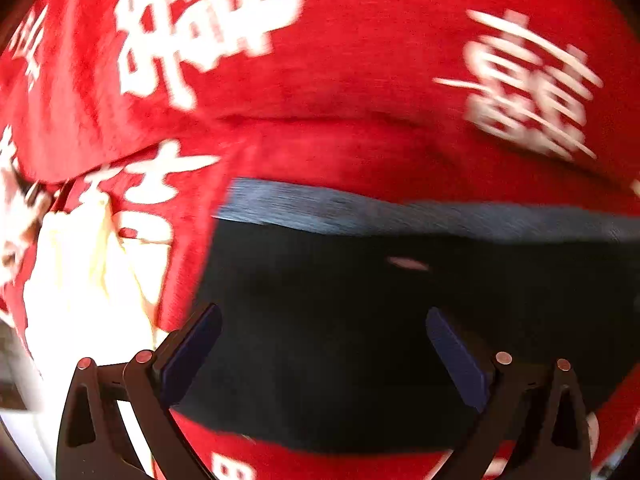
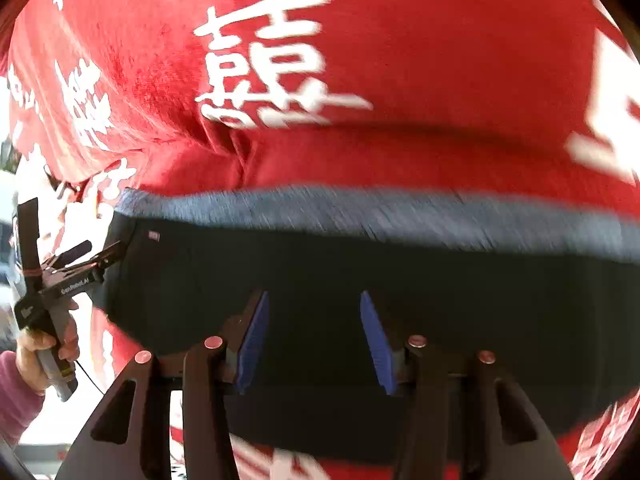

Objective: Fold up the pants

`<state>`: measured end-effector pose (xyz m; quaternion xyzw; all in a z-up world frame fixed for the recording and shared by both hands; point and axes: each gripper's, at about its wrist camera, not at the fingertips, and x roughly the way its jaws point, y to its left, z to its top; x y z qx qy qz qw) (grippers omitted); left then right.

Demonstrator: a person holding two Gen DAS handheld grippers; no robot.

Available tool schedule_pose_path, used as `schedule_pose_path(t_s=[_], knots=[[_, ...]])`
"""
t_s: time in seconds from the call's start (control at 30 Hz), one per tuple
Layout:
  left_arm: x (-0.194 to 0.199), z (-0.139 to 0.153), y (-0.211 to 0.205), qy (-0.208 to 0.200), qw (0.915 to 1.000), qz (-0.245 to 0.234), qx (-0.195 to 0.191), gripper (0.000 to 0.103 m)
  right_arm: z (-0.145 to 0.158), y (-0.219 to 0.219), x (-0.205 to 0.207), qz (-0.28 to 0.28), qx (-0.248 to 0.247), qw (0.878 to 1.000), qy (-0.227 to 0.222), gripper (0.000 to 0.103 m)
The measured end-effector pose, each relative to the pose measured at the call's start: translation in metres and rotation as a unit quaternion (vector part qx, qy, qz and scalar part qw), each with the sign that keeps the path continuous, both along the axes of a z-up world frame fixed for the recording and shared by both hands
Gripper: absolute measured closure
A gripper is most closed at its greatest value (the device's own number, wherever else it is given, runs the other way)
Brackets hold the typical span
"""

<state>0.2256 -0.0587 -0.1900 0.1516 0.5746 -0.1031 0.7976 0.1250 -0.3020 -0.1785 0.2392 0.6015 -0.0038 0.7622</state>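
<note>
Dark navy pants with a grey-blue waistband lie flat on a red cloth with white characters. My left gripper is open, its jaws wide apart just above the pants near their left edge. In the right wrist view the same pants and waistband fill the lower half. My right gripper is open over the pants, holding nothing. The left gripper also shows at the left of that view, at the pants' left edge, held by a hand.
The red printed cloth covers the whole surface and has a crease behind the waistband. A pale cream cloth lies bunched at the left of the pants. A bright white area lies past the cloth's left edge.
</note>
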Motion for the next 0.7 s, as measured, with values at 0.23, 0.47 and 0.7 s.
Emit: schedule_pose_path(t_s=[0.23,0.47,0.7], knots=[[-0.054,0.006,-0.100,0.038,0.9965,-0.072,-0.019,0.000,0.003,-0.053,-0.084,-0.087,0.023,0.996,0.019,0.051],[-0.104,0.019,-0.210,0.044,0.9876,-0.146,-0.036,0.000,0.013,-0.133,-0.155,-0.180,0.008,0.983,0.022,0.051],[-0.116,0.018,-0.284,0.039,0.9861,-0.153,-0.052,0.000,0.012,-0.245,-0.210,-0.324,-0.046,0.945,0.018,0.051]])
